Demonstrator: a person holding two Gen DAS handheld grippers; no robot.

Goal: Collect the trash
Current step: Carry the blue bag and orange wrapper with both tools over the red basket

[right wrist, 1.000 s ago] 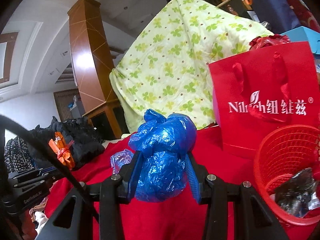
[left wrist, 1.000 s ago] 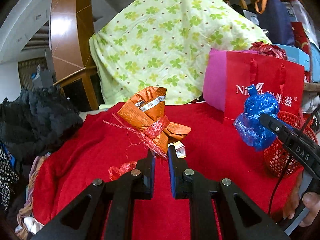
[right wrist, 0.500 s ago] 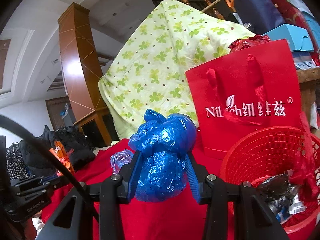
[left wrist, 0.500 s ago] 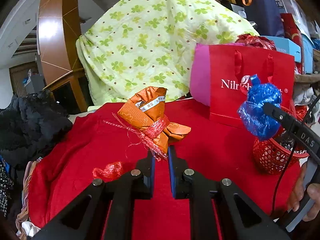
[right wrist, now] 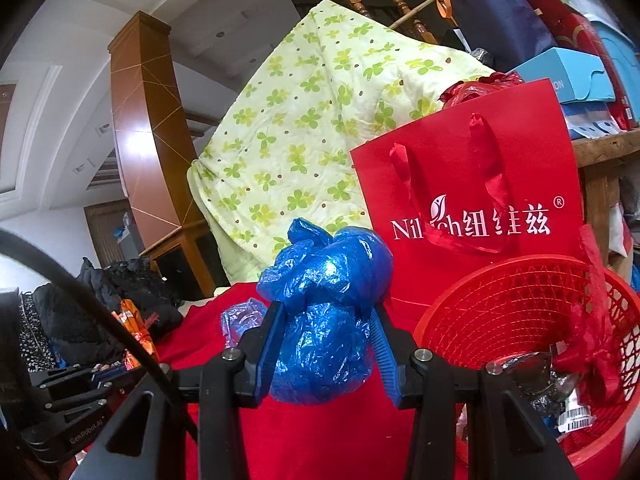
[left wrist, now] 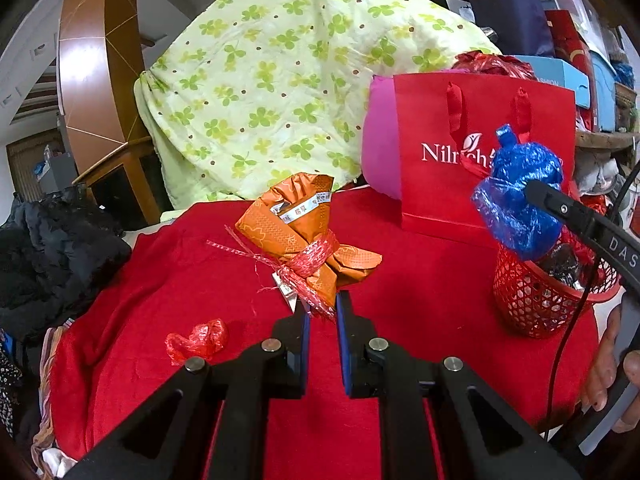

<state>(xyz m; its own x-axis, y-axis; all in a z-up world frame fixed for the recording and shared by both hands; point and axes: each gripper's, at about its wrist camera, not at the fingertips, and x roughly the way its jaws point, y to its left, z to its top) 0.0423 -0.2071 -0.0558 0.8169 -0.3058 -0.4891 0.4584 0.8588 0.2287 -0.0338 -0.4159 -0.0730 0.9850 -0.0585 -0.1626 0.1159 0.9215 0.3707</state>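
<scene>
Covering the table is a red cloth (left wrist: 420, 264), the widest thing in both views, and behind it a pale green quilt (left wrist: 280, 80) printed with clover leaves is draped up toward a wooden stair rail. A red paper gift bag (right wrist: 480, 168) with white lettering stands at the far right of the cloth, in front of the quilt. Just beside the bag, nearer the cameras, stands a red mesh basket (right wrist: 520, 300) that already has dark wrappers and a scrap of red netting in it. The right gripper (right wrist: 328, 344) is clamped on a crumpled blue plastic bag (right wrist: 324, 320), its blue pads pressing into both sides; in the left wrist view the bag hangs in the air over the basket's rim. The left gripper (left wrist: 322, 312) has its jaws drawn nearly together on the red string tail of an orange wrapper bundle (left wrist: 304, 224), which is tied round the middle and held above the cloth near its centre. A small wad of red plastic (left wrist: 196, 340) lies on the cloth to the left of the left gripper, apart from everything else.
</scene>
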